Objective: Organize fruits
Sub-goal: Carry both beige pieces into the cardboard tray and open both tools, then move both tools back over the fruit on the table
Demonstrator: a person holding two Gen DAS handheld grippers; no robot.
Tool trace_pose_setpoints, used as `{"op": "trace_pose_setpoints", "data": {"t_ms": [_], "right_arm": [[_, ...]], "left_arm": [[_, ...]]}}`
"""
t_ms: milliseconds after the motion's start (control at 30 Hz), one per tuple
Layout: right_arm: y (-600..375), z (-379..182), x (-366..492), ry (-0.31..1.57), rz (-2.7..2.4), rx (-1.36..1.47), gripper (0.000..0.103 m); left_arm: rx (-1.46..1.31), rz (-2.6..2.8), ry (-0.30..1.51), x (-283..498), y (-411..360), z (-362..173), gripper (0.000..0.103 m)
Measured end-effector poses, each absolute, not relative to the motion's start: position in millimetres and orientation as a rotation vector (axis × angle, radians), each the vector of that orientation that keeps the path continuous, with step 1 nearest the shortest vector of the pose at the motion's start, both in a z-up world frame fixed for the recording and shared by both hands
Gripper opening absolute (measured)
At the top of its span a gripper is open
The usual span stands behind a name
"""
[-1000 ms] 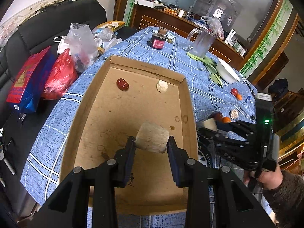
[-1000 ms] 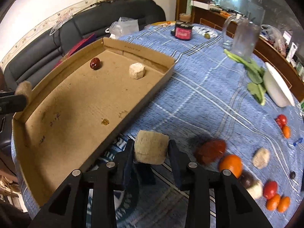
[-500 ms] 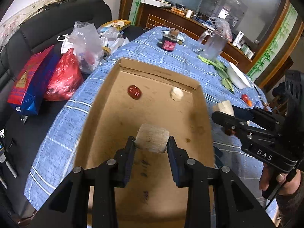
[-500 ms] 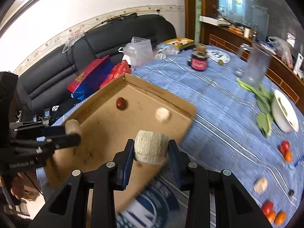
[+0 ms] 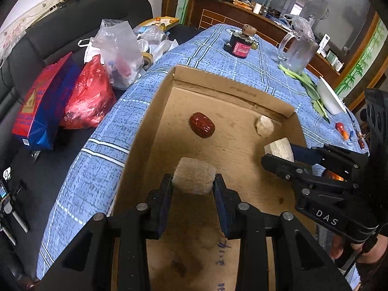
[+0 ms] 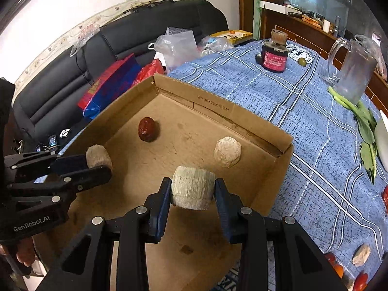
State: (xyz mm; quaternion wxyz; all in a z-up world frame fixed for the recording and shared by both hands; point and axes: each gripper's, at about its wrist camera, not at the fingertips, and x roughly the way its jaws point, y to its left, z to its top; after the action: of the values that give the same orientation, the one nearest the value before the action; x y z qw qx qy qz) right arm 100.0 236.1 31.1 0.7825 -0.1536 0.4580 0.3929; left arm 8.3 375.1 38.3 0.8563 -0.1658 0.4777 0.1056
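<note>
We're clamping a pale chunk (image 5: 194, 175) in left gripper (image 5: 193, 189), another chunk (image 6: 192, 187) in right gripper (image 6: 191, 195), over the box (image 6: 218, 108); only right view is showing loose tomatoes (image 6: 361, 280).

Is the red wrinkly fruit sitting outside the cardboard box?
No, the wrinkled dark-red fruit lies inside the shallow brown cardboard box, on its floor near the far wall.

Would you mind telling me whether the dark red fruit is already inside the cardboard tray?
Yes, inside. The dark red fruit lies on the cardboard tray floor near its far wall, enclosed by the raised sides.
</note>
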Motion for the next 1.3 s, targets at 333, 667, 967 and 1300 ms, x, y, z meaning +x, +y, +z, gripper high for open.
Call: {"op": "trace_pose_setpoints", "data": {"t_ms": [333,667,967,1300], "right_arm": [[234.8,19.5,112.2,1.009,0.828,-0.333,0.039],[233.7,20.2,110.9,1.011,0.822,-0.339,0.039],[224.4,26.4,102.3,1.001,0.806,-0.343,0.04],[203.9,46.6,85.5,0.983,0.8,-0.307,0.04]], "left_arm": [[-0.337,0.237,1.026,17.2,379.5,30.5,0.033],[-0.313,0.246,1.046,18.4,372.8,31.4,0.044],[-0.319,0.259,1.053,9.3,372.7,33.2,0.049],[-0.308,0.284,1.041,-11.1,362.6,43.5,0.059]]}}
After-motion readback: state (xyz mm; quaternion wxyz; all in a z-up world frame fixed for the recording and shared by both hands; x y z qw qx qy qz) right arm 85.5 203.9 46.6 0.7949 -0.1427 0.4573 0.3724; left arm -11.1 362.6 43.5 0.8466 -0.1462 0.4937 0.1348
